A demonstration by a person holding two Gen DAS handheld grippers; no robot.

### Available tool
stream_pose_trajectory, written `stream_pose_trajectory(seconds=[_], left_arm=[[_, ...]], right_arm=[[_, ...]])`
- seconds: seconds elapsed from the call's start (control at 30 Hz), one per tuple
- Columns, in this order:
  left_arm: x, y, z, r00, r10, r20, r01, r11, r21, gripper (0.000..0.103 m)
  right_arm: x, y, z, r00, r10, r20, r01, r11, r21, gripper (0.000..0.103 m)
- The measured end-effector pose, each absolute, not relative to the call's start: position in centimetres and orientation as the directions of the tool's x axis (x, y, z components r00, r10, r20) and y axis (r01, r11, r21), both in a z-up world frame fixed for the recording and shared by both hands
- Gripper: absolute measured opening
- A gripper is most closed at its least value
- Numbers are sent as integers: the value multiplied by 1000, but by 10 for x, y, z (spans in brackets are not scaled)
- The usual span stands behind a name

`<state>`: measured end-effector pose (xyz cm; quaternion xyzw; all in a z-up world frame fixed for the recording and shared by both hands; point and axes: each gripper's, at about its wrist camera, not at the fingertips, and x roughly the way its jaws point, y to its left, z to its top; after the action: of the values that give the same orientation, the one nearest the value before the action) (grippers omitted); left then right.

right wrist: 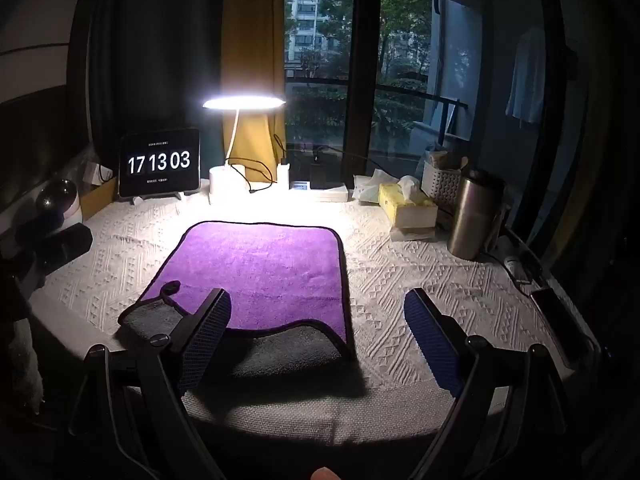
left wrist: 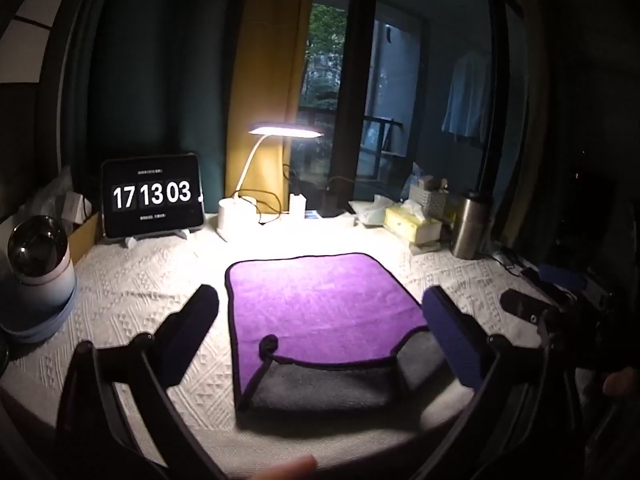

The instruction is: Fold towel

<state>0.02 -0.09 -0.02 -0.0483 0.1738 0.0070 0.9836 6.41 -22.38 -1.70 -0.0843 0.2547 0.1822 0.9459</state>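
Observation:
A purple towel [left wrist: 320,304] with a black hem lies folded on the white textured tablecloth [left wrist: 152,300], its grey underside [left wrist: 328,388] showing at the near edge. A small black hanging loop [left wrist: 269,346] sits at its near left corner. My left gripper [left wrist: 320,312] is open and empty, above the towel's near edge. In the right wrist view the towel [right wrist: 260,272] lies left of centre. My right gripper [right wrist: 318,312] is open and empty, its left finger [right wrist: 208,324] over the towel's near edge. The other gripper shows at each view's side.
At the back stand a tablet clock [left wrist: 151,196], a lit desk lamp [left wrist: 286,131], a yellow tissue box [left wrist: 412,222] and a steel bottle [left wrist: 469,226]. A round camera [left wrist: 38,260] stands at the left. A phone [right wrist: 560,324] lies near the right edge.

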Motion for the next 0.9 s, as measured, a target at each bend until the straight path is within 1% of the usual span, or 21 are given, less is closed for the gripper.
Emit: stream_pose_trajectory(seconds=[0.1,0.13,0.2,0.33,0.43,0.9], left_arm=[[-2,-6,-1,940,-10,-341,-19,997,-81,102],[-2,2,-2,937,-16,-350,-27,993,-118,102],[-7,-4,-3,940,-10,-340,-27,994,-102,102],[1,5,-1,922,-22,-387,-35,989,-141,102],[0,2,-8,922,-23,-386,-34,989,-141,102],[-2,2,-7,919,-34,-392,-26,989,-147,102]], right_arm=[[64,-222,-18,802,310,-511,-397,915,-67,91],[64,-222,-19,801,313,-510,-399,915,-66,91],[63,-218,-14,807,308,-503,-398,914,-78,91],[63,-217,-14,803,311,-508,-399,914,-70,91],[61,-215,-12,804,315,-504,-406,911,-77,91],[61,-212,-13,799,318,-511,-409,909,-73,91]])
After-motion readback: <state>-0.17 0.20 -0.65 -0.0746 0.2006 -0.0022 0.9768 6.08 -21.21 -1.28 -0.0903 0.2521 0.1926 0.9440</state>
